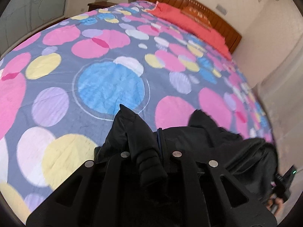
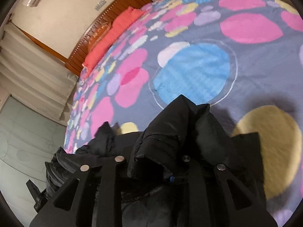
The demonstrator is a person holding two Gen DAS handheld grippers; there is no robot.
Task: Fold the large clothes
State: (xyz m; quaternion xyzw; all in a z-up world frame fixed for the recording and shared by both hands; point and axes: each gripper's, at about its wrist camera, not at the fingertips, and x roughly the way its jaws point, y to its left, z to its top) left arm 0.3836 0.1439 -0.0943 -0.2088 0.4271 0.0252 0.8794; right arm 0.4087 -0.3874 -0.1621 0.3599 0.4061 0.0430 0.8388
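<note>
A black padded jacket (image 1: 217, 143) hangs between my two grippers above the bed. My left gripper (image 1: 149, 151) is shut on a bunched fold of the jacket that sticks up between its fingers. The rest of the jacket trails to the right, toward the other gripper (image 1: 284, 181) at the frame's edge. In the right wrist view my right gripper (image 2: 170, 147) is shut on another thick fold of the jacket (image 2: 170, 128), with more fabric drooping to the left. The fingertips are hidden by cloth in both views.
A bedspread (image 1: 94, 66) with big pink, blue, yellow and lilac circles covers the bed below. A red pillow (image 1: 189, 22) lies against the wooden headboard (image 1: 198, 5). A wall (image 1: 274, 66) runs along the bed's right side. Curtains (image 2: 34, 70) and tiled floor (image 2: 28, 132) lie left.
</note>
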